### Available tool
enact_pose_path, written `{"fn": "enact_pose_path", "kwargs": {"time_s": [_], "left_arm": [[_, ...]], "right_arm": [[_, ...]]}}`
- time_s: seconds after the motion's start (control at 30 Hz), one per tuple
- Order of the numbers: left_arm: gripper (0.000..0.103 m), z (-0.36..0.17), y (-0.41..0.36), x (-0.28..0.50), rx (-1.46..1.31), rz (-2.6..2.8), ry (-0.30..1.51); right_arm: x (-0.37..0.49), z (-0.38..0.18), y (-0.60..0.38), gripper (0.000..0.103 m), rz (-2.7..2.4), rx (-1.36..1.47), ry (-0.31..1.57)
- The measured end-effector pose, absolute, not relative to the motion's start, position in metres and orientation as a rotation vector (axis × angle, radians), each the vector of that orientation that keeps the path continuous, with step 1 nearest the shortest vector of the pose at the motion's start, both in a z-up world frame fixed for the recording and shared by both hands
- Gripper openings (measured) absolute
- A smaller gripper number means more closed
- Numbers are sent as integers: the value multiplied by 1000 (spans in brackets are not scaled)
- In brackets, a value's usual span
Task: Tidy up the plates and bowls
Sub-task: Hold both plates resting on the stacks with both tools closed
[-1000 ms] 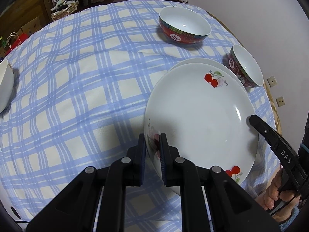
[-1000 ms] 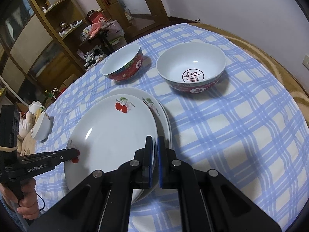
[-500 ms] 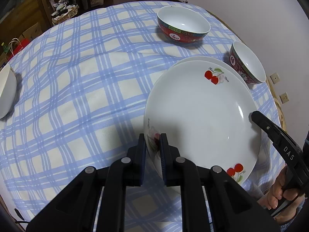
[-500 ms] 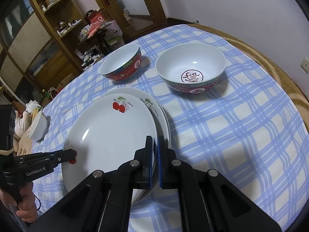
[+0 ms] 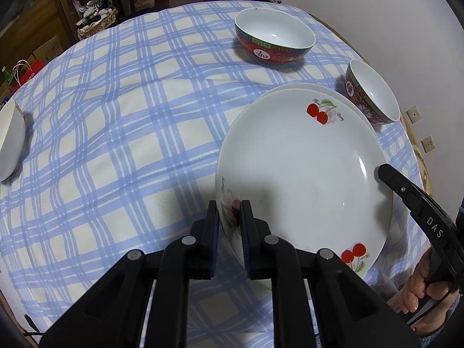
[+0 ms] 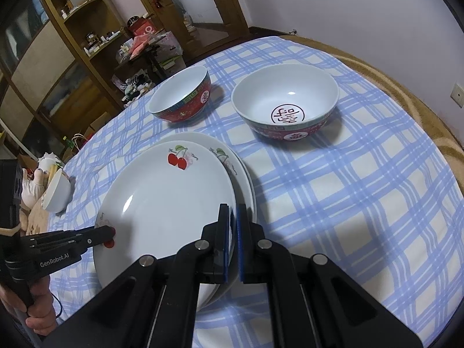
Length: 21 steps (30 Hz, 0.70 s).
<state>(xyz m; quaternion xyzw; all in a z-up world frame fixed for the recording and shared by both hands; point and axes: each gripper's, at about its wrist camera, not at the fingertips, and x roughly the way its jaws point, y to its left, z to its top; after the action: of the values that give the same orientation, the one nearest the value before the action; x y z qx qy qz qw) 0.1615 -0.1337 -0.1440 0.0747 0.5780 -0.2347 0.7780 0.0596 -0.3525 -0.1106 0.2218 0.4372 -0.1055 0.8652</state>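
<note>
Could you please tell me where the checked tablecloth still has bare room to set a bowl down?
The widest bare stretch of blue checked tablecloth lies between the white cherry-print plate and the plain white bowl. Another lies beside the red bowl with a red character inside, toward the wall. It is crowded around the red greek-key bowl.

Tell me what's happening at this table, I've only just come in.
A person holds a gripper in each hand. The left gripper and right gripper are both clamped on opposite edges of the top cherry plate, above another plate. Two red bowls stand behind on the checked cloth.
</note>
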Motion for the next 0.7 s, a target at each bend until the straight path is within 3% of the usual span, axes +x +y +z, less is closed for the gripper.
{"fn": "enact_pose_path", "kwargs": {"time_s": [0.7], "left_arm": [[16,-145,-138,157,212,-500,1219]], "right_arm": [[64,-108,-342,6,-267,372,912]]}}
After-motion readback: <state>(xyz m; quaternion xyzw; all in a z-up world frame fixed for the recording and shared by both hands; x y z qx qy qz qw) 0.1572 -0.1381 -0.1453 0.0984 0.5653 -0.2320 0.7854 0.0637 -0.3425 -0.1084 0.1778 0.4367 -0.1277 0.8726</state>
